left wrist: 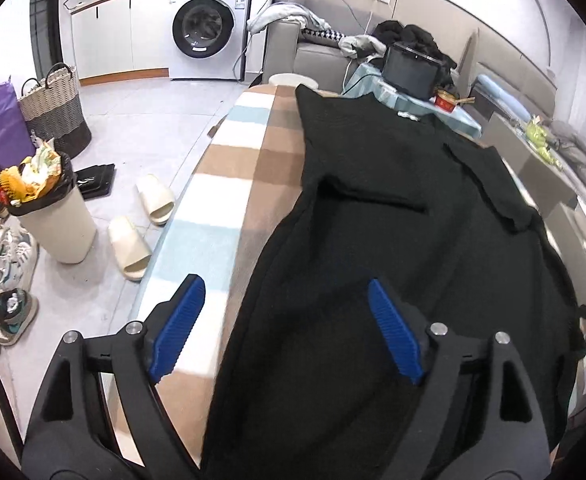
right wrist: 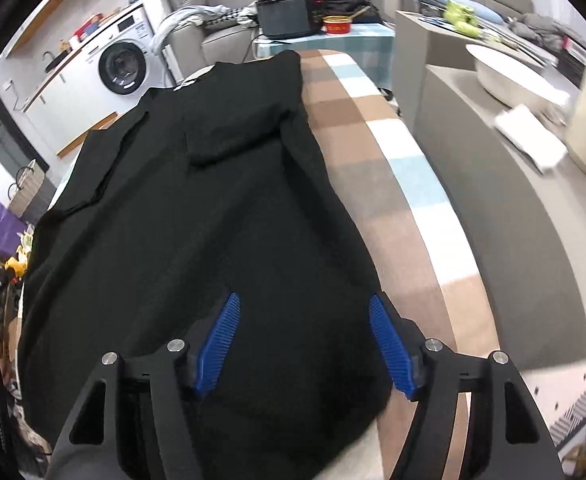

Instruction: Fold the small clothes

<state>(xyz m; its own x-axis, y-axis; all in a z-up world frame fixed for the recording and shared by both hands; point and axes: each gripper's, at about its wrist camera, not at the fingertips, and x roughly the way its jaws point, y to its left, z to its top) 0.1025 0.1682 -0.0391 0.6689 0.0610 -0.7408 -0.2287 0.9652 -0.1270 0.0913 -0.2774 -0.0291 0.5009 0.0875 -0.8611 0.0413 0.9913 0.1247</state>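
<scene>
black garment (left wrist: 393, 208) lies lengthwise on the plaid-covered tabletop (left wrist: 229, 160), sleeves already turned in. left gripper (left wrist: 285, 320) and right gripper (right wrist: 305, 340) jaws released, holding nothing. the crosswise fold looks yet to come.

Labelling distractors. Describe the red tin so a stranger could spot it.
Start at the checked blanket under the black garment. Beyond its far end stands a side table with a pale blue cloth, bearing a black screen. The red tin sits right of that screen, the only red thing there.
</scene>
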